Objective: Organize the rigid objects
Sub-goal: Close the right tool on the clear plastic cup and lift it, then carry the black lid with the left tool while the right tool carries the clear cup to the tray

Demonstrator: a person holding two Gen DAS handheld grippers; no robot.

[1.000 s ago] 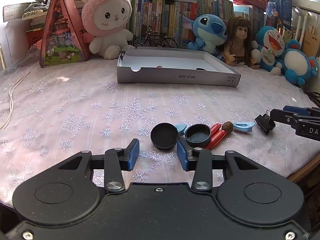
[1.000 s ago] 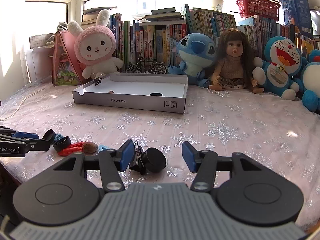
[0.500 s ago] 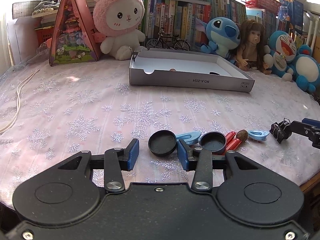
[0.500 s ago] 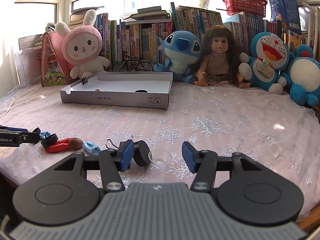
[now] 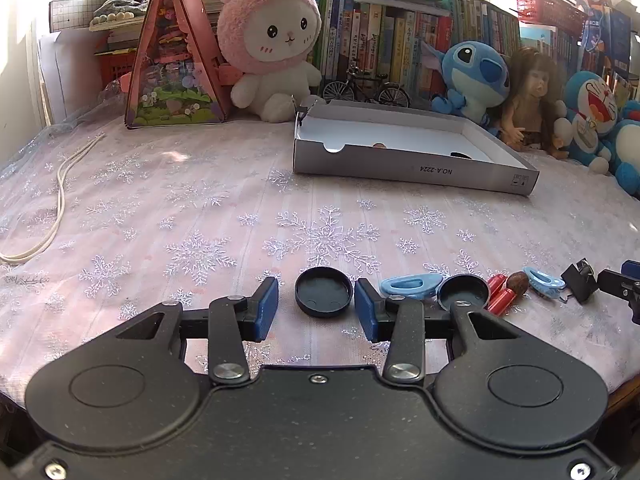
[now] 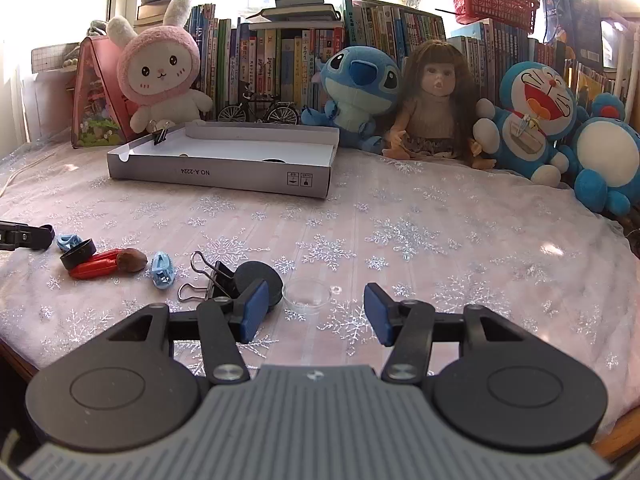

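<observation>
My left gripper (image 5: 316,308) is open, its blue pads on either side of a black round lid (image 5: 324,291) lying on the tablecloth. To its right lie a blue clip (image 5: 410,285), a second black lid (image 5: 463,293), a red piece (image 5: 500,298), a brown nut (image 5: 517,280) and another blue clip (image 5: 543,281). My right gripper (image 6: 312,314) is open and empty over a clear small dish (image 6: 306,294). A black disc (image 6: 258,278) and a black binder clip (image 6: 212,280) lie by its left finger. The grey open box (image 6: 224,170) stands further back.
Plush toys, a doll (image 6: 434,108), a model bicycle and a row of books line the back edge. A pink triangular toy house (image 5: 176,64) stands at the back left. A white cord (image 5: 60,200) lies on the left of the cloth.
Both grippers have shifted right across the table. The black lid now sits centred between my left pads. The binder clip now lies left of my right gripper's left finger.
</observation>
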